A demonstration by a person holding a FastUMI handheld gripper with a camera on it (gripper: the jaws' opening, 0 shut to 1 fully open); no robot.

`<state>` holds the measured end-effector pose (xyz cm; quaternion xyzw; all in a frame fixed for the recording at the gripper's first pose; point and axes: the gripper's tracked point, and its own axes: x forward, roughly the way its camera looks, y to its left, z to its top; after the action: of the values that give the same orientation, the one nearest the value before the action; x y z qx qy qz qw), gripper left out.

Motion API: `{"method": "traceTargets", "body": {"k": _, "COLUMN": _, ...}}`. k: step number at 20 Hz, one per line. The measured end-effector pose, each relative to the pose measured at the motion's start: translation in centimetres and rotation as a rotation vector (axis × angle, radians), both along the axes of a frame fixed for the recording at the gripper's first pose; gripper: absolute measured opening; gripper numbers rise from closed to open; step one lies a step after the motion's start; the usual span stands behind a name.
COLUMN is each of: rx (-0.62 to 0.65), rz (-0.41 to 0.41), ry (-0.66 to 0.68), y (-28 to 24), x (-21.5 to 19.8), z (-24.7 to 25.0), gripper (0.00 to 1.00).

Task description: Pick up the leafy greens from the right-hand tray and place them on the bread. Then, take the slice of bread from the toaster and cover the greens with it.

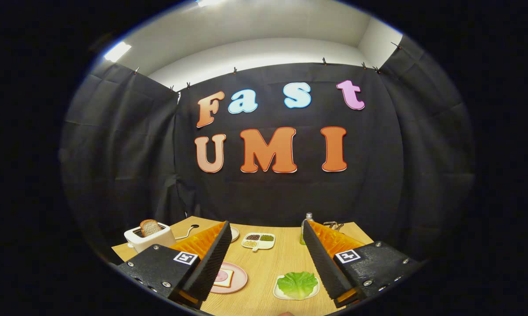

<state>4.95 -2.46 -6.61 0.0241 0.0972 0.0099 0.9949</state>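
Observation:
My gripper [266, 232] is open, held high above the wooden table [264, 263], with nothing between its fingers. Below, close to the right finger, green leafy greens [297, 283] lie on a small white tray [281, 293]. Beside the left finger a pink plate [237, 281] carries a slice of bread [224, 277] with something pinkish on top, partly hidden by that finger. At the table's far left stands a white toaster [152, 239] with a slice of bread [150, 227] sticking up out of its slot.
A white divided dish [258, 240] with dark, green and pale fillings sits mid-table beyond the fingers. A small bottle [305, 228] stands by the right finger, with a metal object [333, 225] behind it. A white dish edge [234, 233] peeks past the left finger. Black cloth walls the booth.

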Motion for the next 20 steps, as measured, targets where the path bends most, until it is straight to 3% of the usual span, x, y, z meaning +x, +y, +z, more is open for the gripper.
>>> {"method": "traceTargets", "body": {"k": 20, "rx": 0.030, "rz": 0.051, "ry": 0.587, "y": -2.4, "x": 4.4, "z": -15.8, "gripper": 0.98}}
